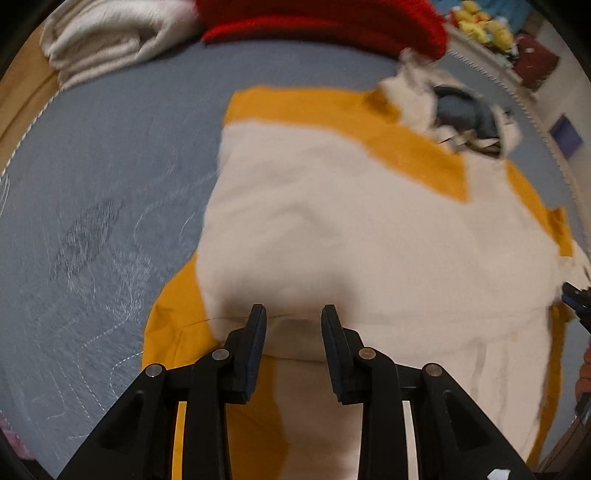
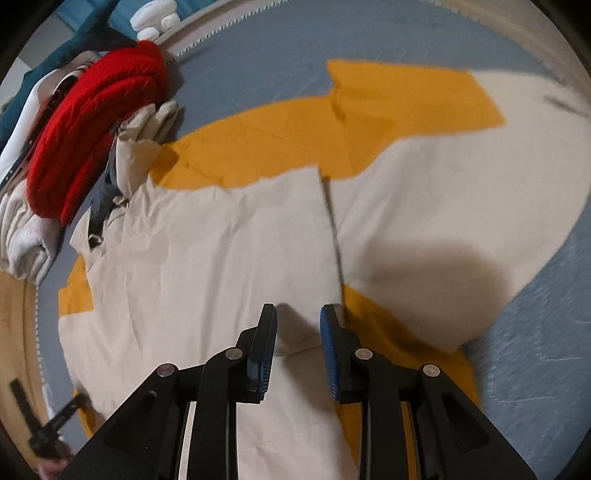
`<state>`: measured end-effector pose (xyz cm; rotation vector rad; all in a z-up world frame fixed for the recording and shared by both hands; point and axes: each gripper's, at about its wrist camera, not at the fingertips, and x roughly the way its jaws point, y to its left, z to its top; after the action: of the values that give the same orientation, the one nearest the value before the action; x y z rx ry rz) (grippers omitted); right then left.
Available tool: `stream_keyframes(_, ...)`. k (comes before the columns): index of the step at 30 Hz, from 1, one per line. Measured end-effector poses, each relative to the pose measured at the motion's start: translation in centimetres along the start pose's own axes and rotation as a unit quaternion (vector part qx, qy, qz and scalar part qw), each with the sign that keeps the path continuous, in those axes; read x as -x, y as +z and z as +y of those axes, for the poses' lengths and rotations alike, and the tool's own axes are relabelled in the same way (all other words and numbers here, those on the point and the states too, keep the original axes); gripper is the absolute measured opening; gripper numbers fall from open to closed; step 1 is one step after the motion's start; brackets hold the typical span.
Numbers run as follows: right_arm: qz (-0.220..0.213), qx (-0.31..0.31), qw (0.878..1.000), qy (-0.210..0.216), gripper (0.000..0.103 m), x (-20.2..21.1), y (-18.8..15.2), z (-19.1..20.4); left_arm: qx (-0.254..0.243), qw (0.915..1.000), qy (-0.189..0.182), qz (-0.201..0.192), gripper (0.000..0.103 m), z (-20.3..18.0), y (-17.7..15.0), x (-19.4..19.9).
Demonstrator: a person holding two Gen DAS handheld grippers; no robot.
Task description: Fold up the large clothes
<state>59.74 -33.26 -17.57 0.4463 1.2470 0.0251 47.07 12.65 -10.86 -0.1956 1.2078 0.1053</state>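
Left wrist view, from left to right. A folded cream blanket sits at the far left corner of a bed covered by a blue-grey quilt, whose corded edge curves down the left side. A wide bare stretch of quilt lies between that edge and the garment. At the centre, a large cream and mustard-yellow jacket lies spread flat, its left edge running down the middle of the view and its grey-lined collar at the far right. A folded red knit rests beyond the jacket at the top. The left gripper hovers at the jacket's near hem, its fingers spread apart with nothing between them. On the far right, a pile of yellow soft toys sits past the bed's edge.

Right wrist view, from left to right. The red knit lies stacked on cream fabric at the left, just beside the jacket's collar. The jacket fills the middle, with a front opening running away from the gripper and a mustard sleeve folded across its far part. The right gripper hangs just above the opening near the hem, fingers spread, holding nothing. To the right, bare quilt extends to the bed's edge.
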Motion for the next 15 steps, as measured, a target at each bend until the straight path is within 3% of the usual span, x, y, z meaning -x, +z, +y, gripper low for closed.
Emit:
stream_keyframes(9, -0.09, 0.004, 0.996, -0.011, 0.026, 7.4, 1.5, -1.2, -0.048, 0.9934, -0.057, -0.087, 0.035, -5.9, 0.0, 8.0)
stream_keyframes(15, -0.162, 0.022, 0.986, -0.044, 0.029, 13.1, 2.7, -4.1, -0.084, 0.9869, -0.062, -0.123, 0.036, -9.4, -0.5, 10.1)
